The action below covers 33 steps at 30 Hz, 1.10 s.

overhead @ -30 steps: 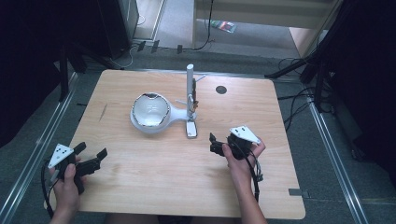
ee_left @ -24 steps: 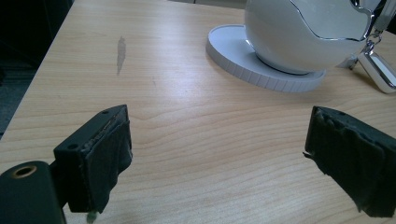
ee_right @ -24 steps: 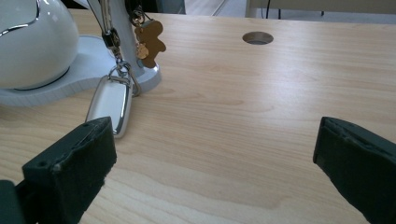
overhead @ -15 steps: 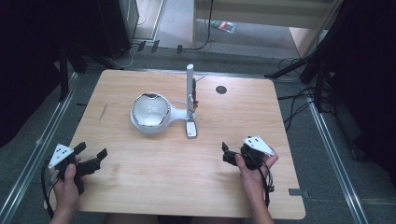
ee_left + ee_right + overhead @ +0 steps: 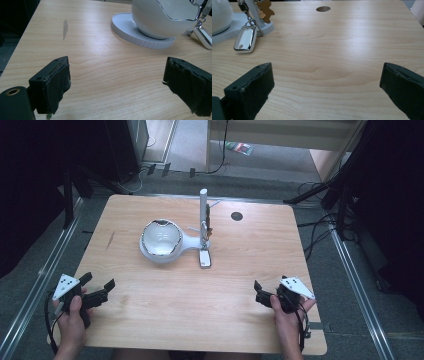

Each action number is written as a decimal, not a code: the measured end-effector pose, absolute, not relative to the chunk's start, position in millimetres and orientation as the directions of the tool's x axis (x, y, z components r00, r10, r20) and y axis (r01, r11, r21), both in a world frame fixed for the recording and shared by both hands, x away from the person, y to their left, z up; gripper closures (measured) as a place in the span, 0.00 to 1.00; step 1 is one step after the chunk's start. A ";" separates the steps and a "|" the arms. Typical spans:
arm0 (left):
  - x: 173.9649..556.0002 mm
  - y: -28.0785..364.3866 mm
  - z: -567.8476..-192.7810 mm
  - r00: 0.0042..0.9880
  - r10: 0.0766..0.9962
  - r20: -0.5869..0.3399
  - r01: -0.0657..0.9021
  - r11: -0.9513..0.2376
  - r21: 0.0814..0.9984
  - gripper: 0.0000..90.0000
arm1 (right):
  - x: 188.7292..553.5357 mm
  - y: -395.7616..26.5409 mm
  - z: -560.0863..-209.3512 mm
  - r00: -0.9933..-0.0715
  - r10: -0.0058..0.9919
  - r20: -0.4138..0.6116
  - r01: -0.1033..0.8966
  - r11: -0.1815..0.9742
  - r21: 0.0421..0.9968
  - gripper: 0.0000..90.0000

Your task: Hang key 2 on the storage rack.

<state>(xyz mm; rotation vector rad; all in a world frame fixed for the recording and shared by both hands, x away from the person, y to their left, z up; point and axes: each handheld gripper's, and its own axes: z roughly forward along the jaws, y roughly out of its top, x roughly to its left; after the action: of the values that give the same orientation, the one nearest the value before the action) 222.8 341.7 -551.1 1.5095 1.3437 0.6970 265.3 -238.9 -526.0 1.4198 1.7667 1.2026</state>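
A white egg-shaped bowl with a chrome rim [image 5: 160, 239] sits on a round white base [image 5: 150, 256] at the table's middle. Beside it rises a white post [image 5: 204, 212], from which a silver key fob [image 5: 205, 258] hangs on a chain down to the tabletop. My left gripper [image 5: 97, 284] rests at the near left corner, held in a hand, jaws wide open and empty. My right gripper [image 5: 260, 294] is low at the near right, also open and empty. The left gripper view looks between open jaws [image 5: 117, 85] at the bowl [image 5: 160, 20]. The right gripper view shows the fob [image 5: 244, 38] beyond its open jaws [image 5: 324, 90].
The wooden table [image 5: 250, 255] has a round cable hole [image 5: 236, 216] at the back right. A small brown bear charm [image 5: 264, 10] hangs by the post. A grey smear [image 5: 65, 26] marks the wood on the left. Cables and dark stands surround the table on the floor.
My right gripper has drawn back toward the near edge and a little to the right, still open. The left gripper has stayed put.
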 end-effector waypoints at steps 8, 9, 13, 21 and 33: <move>222.3 340.6 -550.9 0.240 0.957 -0.160 0.408 0.049 0.911 0.09 | 248.8 -270.5 -529.7 -0.237 0.965 0.115 0.447 0.003 0.895 0.00; 222.3 340.6 -550.9 0.240 0.958 -0.160 0.408 0.050 0.911 0.09 | 246.6 -273.9 -530.2 -0.233 0.965 0.118 0.447 -0.002 0.894 0.00; 222.6 340.6 -550.8 0.236 0.958 -0.160 0.411 0.051 0.910 0.09 | 238.4 -287.9 -533.1 -0.213 0.969 0.124 0.451 -0.015 0.892 0.00; 223.0 340.2 -550.8 0.231 0.960 -0.160 0.414 0.052 0.909 0.09 | 223.5 -307.6 -532.0 -0.191 0.973 0.132 0.445 -0.034 0.895 0.00; 224.5 338.7 -550.7 0.230 0.961 -0.150 0.425 0.040 0.904 0.09 | 203.4 -337.8 -537.1 -0.188 0.970 0.154 0.452 -0.054 0.891 0.00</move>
<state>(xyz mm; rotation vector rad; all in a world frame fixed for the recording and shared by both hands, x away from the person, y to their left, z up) 224.5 338.7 -550.7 1.5475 1.3491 0.7057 203.4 -337.8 -537.1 1.5190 1.6696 1.2055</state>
